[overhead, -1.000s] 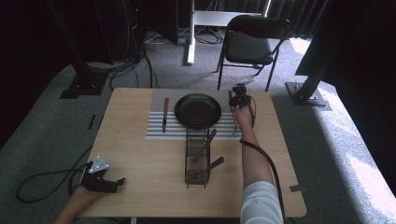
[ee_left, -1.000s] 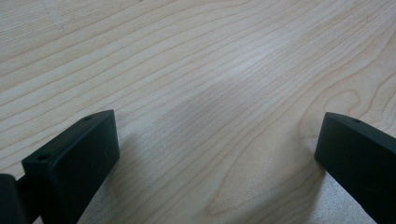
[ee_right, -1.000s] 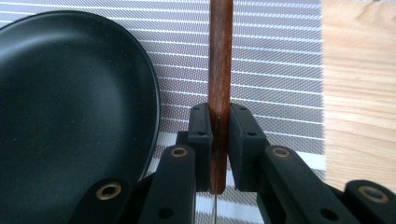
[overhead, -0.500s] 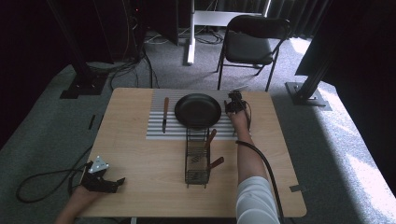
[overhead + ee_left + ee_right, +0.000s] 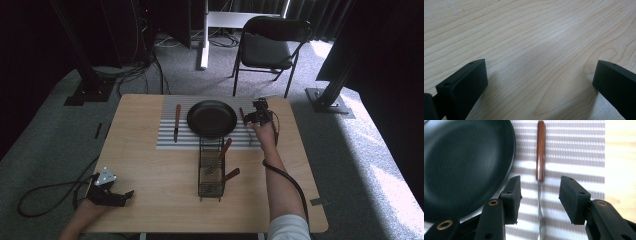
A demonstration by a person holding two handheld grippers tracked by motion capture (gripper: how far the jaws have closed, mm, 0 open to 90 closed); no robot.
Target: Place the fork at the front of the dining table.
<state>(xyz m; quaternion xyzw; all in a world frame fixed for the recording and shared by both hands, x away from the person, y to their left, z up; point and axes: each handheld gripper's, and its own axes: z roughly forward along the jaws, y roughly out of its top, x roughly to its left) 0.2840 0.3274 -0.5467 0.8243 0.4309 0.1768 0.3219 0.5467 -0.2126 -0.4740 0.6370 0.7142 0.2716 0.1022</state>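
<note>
Cutlery with a wooden handle (image 5: 540, 150) lies on the striped placemat (image 5: 579, 147) just right of the black plate (image 5: 466, 162), its handle toward the counter's (image 5: 150, 165) far edge and its slim metal shank running back between the jaws of the right hand-held gripper (image 5: 539, 192). Those jaws have just been opening and now stand apart on either side of the shank, pads clear of it. The piece looks light and rigid; its polished metal would likely slip, so the wood handle seems the surer place to pinch, across its narrow width. The working end is hidden below the frame. At the counter's near left corner, the left hand-held gripper (image 5: 539, 82) rests with jaws wide apart over bare wood. A wire caddy (image 5: 211, 170) holds more utensils mid-counter.
</note>
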